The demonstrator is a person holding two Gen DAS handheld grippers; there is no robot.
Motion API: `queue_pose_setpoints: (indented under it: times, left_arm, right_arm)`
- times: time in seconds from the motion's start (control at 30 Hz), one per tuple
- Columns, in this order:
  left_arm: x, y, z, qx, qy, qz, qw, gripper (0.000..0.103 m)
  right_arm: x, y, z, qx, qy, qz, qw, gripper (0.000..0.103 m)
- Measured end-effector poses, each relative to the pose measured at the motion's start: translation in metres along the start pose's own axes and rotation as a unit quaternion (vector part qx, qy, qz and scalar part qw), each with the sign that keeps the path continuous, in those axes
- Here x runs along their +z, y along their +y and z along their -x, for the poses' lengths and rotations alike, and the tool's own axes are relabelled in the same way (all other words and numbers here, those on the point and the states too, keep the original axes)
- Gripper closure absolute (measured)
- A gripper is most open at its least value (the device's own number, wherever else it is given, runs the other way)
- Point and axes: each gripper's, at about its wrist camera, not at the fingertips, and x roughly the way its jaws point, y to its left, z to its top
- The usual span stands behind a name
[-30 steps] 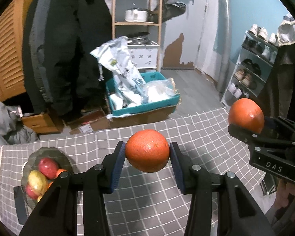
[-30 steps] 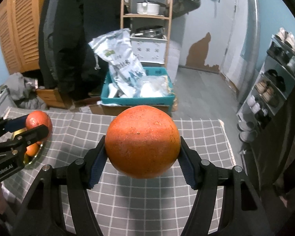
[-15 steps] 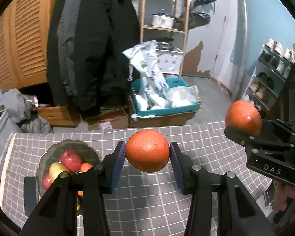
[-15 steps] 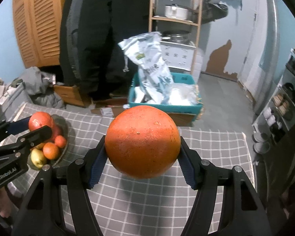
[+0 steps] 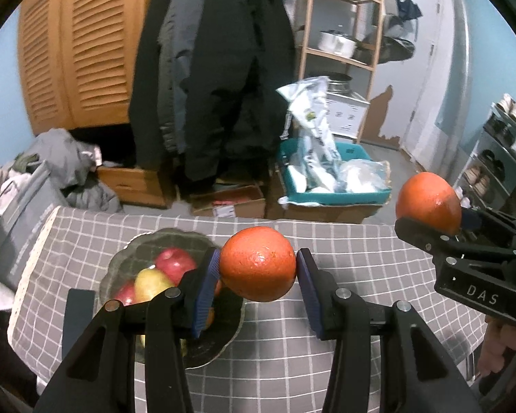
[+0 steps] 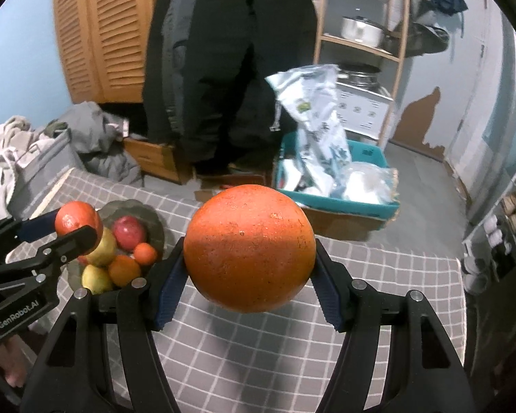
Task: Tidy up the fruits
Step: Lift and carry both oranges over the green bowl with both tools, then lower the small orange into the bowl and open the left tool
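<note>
**Orange fruit in both claws, bowl off to the left**

Orange against grey check: the left gripper (image 5: 258, 265) is clamped on the small orange (image 5: 258, 263), and the right gripper (image 6: 249, 251) is clamped on the big orange (image 6: 249, 249). Both fruits hang above the tablecloth (image 5: 344, 361). The glass bowl (image 5: 127, 251) of apples and small oranges sits low and to the left of both claws. The left hand is the nearer, its orange just right of the bowl's rim; the right one is well apart from it. Compared with a second ago, the bowl has slid from the far left edge of both views toward the middle, so both hands have swung toward it, grips unchanged.
</note>
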Motion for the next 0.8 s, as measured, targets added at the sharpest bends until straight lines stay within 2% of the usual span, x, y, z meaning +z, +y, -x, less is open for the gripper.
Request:
queue_pose_setpoints:
  times: [0.47, 0.8]
  left_arm:
    - [-0.021, 0.072, -0.016, 0.041, 0.031, 0.053, 0.9973, 0.057]
    - [-0.045, 0.108, -0.043, 0.048, 0.07, 0.086, 0.9927, 0.057]
  right_arm:
    - [0.014, 0.064, -0.044, 0.049, 0.027, 0.028, 0.998, 0.036]
    - [0.006, 0.099, -0.094, 0.08, 0.075, 0.037, 0.993, 0.036]
